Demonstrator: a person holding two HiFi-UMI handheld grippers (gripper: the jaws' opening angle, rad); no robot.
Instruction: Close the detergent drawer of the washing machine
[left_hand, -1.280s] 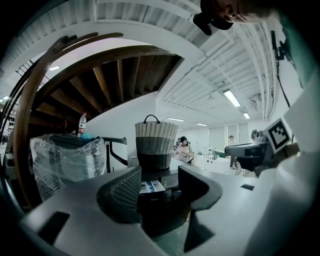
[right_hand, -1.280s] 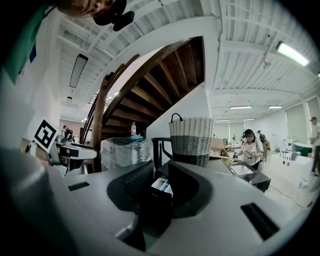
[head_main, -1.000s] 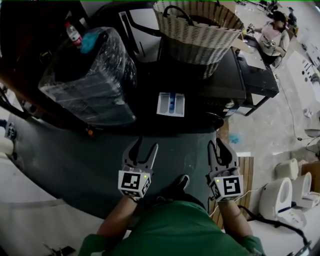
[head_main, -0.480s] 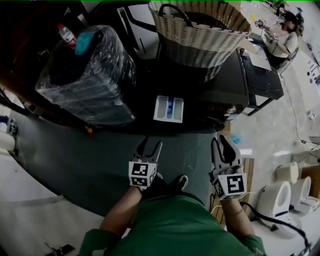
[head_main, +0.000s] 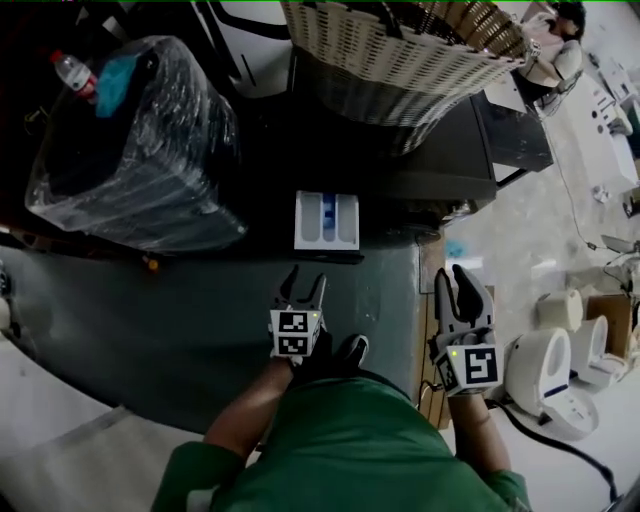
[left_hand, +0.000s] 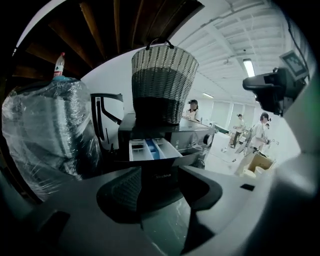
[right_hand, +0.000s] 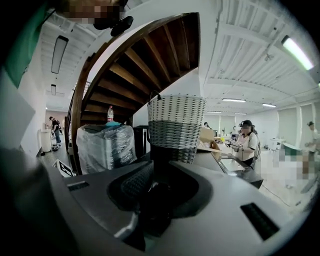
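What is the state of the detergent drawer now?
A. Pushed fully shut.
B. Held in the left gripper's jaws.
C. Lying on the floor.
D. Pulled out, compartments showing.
D: the detergent drawer sticks out with its compartments showing, and the left gripper is short of it, jaws apart and empty.

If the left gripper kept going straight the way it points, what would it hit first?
Probably the open detergent drawer: the left gripper has it straight ahead between its open, empty jaws, sticking out of the washing machine. Nothing seems to lie in between, though depth is unclear.
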